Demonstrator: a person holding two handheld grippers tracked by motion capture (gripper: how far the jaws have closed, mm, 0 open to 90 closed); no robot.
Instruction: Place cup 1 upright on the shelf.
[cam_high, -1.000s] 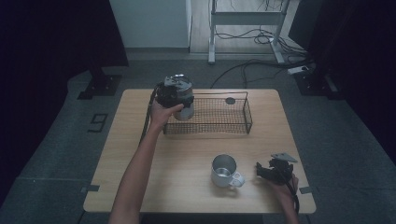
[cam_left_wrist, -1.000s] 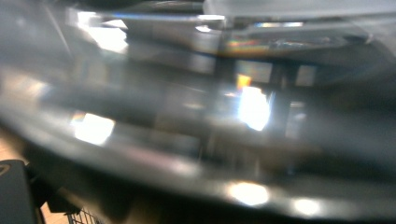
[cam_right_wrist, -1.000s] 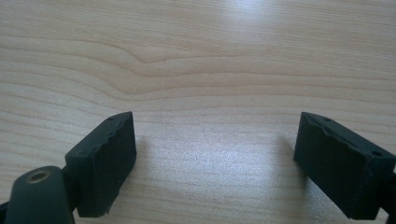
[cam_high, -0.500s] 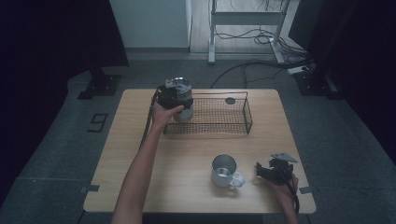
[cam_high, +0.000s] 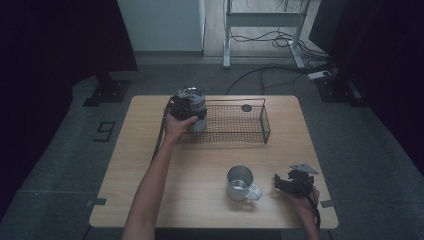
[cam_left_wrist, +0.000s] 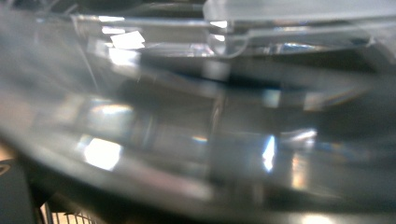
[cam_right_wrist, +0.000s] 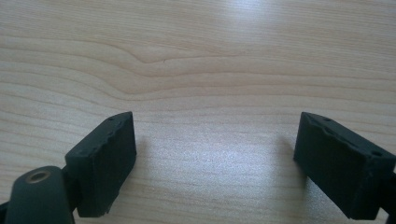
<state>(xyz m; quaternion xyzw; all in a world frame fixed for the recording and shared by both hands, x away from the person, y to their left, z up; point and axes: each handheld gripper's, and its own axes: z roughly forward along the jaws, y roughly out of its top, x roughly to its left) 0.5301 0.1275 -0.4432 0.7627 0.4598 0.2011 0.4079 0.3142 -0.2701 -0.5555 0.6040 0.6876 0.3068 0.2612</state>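
At the near edge of the desk (cam_high: 200, 200) the right claw (cam_high: 292, 183) rests low beside the person's right hand (cam_high: 305, 200), its jaws spread wide apart with nothing but bare wood grain between them in the right gripper view; it sits where it sat a second ago. Just to its left, close but apart from it, a metal mug (cam_high: 241, 183) stands upright with its handle turned toward that claw, likewise unmoved. Farther back, the left forearm (cam_high: 150, 185) reaches straight up the desk to the left end of a wire basket (cam_high: 252, 122), and across the last second hardly anything has shifted there either: the left claw (cam_high: 189, 104) holds at the same spot, raised at the basket's left end with a clear glass vessel (cam_high: 199, 114) right against it. In the left gripper view that glass (cam_left_wrist: 196, 116) sits pressed up to the lens, blurred and bright with reflections, so the jaws themselves are hidden and I cannot tell whether the claw is clamped on it or only close to it. Such stillness reads as a pause at the basket, either settling the glass in or getting ready to lift it out; which one cannot be judged. A small dark round thing (cam_high: 246, 107) lies at the basket's far side.
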